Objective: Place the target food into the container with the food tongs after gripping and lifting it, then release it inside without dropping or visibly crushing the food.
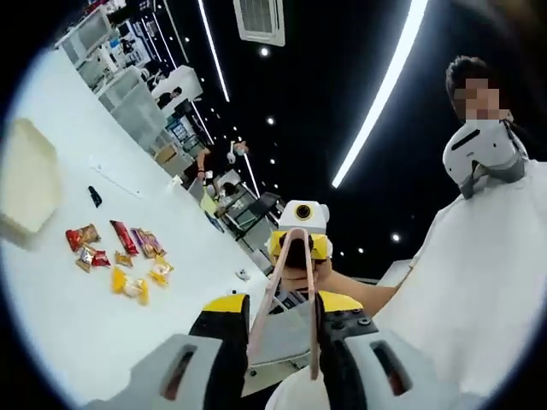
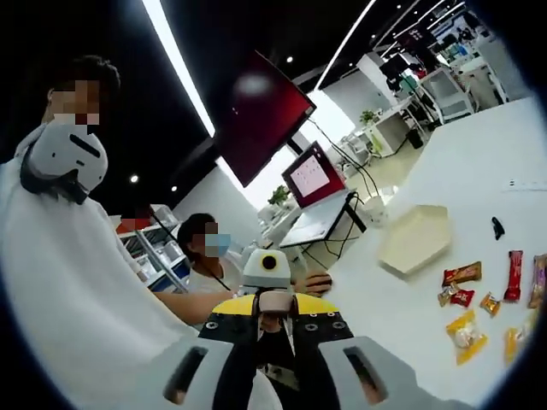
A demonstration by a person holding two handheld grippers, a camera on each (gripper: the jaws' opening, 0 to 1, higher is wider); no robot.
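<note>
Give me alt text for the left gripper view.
The left gripper holds pink food tongs upright, facing the other gripper. To the left, wrapped snacks lie scattered on a white table near a cream container.

— Where does the left gripper view look from?
— Above the white table [image 1: 77, 325], tilted, facing the other gripper [image 1: 301, 235] close ahead, snack packets [image 1: 120, 256] off to its left.
— And the right gripper view?
— It faces back at its partner [image 2: 267, 286], equally near. Both share the table [image 2: 479, 162], packets [image 2: 479, 299], tray [image 2: 414, 237] and person [image 2: 51, 256].
</note>
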